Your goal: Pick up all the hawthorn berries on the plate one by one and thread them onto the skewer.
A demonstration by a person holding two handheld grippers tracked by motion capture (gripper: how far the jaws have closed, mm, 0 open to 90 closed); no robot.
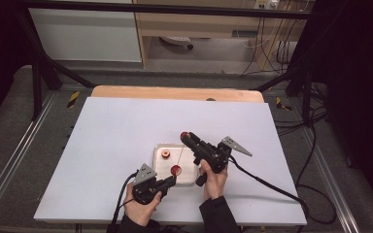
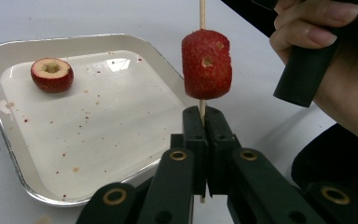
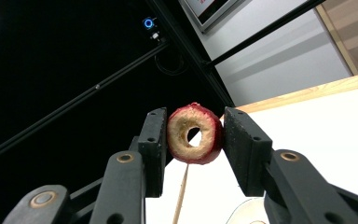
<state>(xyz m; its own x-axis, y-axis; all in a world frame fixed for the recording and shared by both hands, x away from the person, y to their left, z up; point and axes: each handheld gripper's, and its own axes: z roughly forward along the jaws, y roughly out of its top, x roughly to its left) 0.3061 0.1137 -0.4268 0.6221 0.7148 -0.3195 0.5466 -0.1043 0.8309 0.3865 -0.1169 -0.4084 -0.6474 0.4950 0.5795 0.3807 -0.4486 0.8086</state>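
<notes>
Left tongs (image 2: 204, 122) clamped shut on the skewer (image 2: 202, 14), one cored red fruit (image 2: 207, 64) already threaded just above them. Best to keep that stick steady and upright. Right tongs (image 3: 195, 135) gripping a second cored fruit (image 3: 195, 134) at the skewer's tip: line its hole squarely over the point, then push down gently. Ring-shaped, red skin, pale crumbly flesh. Another fruit (image 2: 52, 74) waiting in the tray (image 2: 9, 140), left of the left tongs.

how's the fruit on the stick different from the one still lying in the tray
The fruit on the stick is speared on the skewer and hangs above the table; the fruit in the tray rests on the tray, touching no skewer. The skewered one shows its speckled red side; the tray one faces its pale cut top and cored hollow upward. Both are small, red and cored.
</notes>
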